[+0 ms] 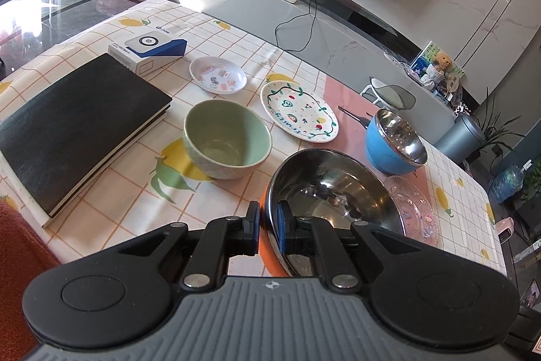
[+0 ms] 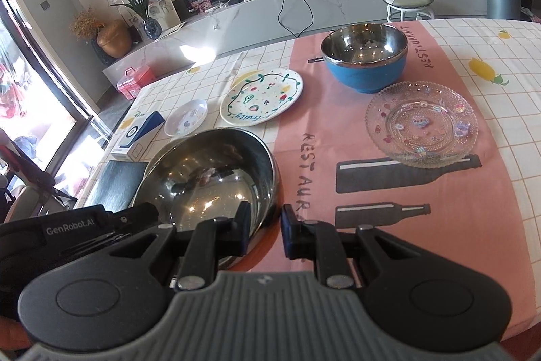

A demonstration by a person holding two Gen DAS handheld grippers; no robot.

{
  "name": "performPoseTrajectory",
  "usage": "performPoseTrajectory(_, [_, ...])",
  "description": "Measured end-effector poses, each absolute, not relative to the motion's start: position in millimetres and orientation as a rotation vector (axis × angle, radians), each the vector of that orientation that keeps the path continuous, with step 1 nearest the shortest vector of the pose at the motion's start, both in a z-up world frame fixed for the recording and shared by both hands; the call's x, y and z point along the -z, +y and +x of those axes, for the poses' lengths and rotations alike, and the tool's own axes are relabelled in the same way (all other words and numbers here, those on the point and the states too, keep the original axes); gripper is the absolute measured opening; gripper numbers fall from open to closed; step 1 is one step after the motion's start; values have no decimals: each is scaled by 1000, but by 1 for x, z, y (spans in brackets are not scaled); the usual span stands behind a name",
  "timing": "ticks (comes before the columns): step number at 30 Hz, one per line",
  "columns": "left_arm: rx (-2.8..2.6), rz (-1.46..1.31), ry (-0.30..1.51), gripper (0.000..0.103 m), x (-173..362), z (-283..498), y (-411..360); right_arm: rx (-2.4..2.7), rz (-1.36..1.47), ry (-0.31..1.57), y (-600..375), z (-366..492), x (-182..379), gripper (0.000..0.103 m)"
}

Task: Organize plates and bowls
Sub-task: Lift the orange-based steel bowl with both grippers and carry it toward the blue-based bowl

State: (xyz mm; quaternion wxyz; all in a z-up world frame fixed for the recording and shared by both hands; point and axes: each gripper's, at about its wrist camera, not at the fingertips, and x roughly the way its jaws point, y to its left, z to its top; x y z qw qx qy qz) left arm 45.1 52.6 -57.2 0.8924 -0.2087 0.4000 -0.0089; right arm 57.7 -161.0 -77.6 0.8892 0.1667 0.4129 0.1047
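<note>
My left gripper is shut on the near rim of an orange bowl with a steel inside; one finger is inside it, one outside. The same bowl fills the lower left of the right wrist view. My right gripper straddles its right rim with the jaws a little apart, its left finger inside the bowl. A green bowl, a blue steel-lined bowl, a fruit-painted plate, a small sticker plate and a clear glass plate sit on the table.
A black notebook and a white and blue box lie at the table's left. The tablecloth has a pink panel on the right. Beyond the table's far edge stand a TV cabinet and a stool.
</note>
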Motion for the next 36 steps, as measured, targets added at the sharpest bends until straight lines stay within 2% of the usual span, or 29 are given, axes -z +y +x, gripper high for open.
performPoseTrajectory(36, [-15, -387, 947, 11, 91, 49, 61, -231, 366, 999, -149, 63, 111, 19])
